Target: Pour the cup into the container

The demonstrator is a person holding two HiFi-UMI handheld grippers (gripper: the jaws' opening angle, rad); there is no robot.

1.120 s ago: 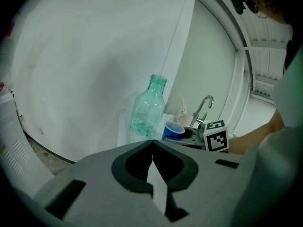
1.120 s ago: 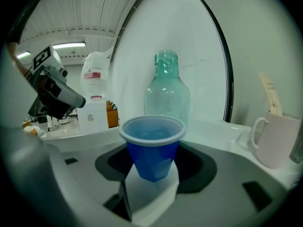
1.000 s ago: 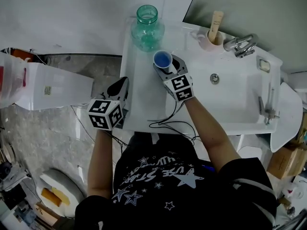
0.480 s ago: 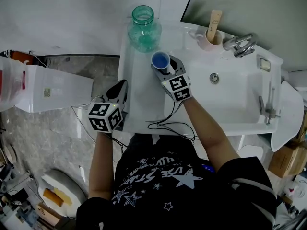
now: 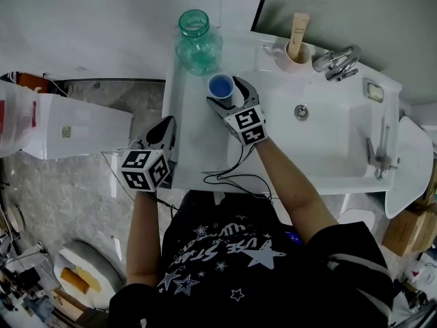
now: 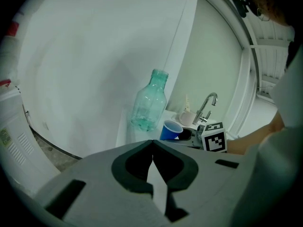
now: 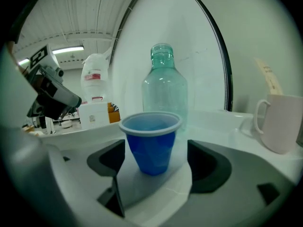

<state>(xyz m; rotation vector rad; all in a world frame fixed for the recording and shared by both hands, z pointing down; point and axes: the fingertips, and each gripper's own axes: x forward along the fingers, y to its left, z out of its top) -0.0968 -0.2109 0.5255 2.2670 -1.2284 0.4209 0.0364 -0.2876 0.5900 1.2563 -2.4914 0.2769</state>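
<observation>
On the worktop (image 5: 191,128), just spread the right claw (image 7: 156,146) off the blue cup (image 7: 150,129), left upright between its jaws, touching neither. Holds the left claw (image 6: 152,148) pressed together, empty. Seems poured already into the glass bottle (image 5: 196,38); only withdrawal left

Upright blue cup (image 5: 220,87) just beside upright, open-mouthed teal glass container (image 5: 197,38)
</observation>
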